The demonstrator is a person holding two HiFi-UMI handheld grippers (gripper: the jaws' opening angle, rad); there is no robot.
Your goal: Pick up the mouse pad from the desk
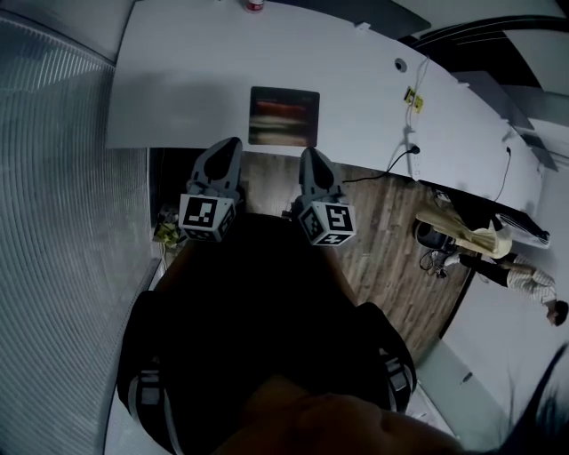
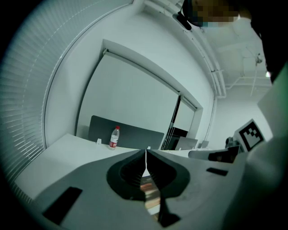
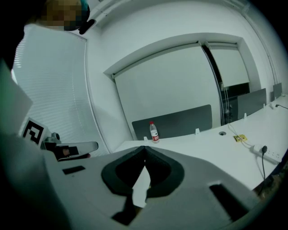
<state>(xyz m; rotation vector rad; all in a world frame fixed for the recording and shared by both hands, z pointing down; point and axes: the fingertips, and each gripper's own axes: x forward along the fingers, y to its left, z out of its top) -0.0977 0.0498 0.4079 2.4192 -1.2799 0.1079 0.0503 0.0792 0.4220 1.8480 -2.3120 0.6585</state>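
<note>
The mouse pad (image 1: 284, 116), a dark rectangle with a reddish print, lies flat on the white desk (image 1: 178, 80) near its front edge. My left gripper (image 1: 226, 146) and right gripper (image 1: 312, 154) hover side by side just short of that edge, pointing at the pad. Both are shut with nothing between the jaws. In the left gripper view the closed jaws (image 2: 146, 151) meet in a thin line, and a strip of the pad (image 2: 151, 194) shows through the gap below them. The right gripper view shows its jaws (image 3: 144, 147) closed too, with bare desk beyond.
A water bottle (image 1: 255, 4) (image 2: 114, 137) (image 3: 154, 132) stands at the desk's far edge before a grey divider (image 3: 180, 120). A cable (image 1: 402, 157), a power strip (image 3: 266, 155) and a yellow tag (image 1: 413, 99) lie to the right. Window blinds (image 1: 62, 222) run along the left. A person (image 1: 524, 275) is at the far right.
</note>
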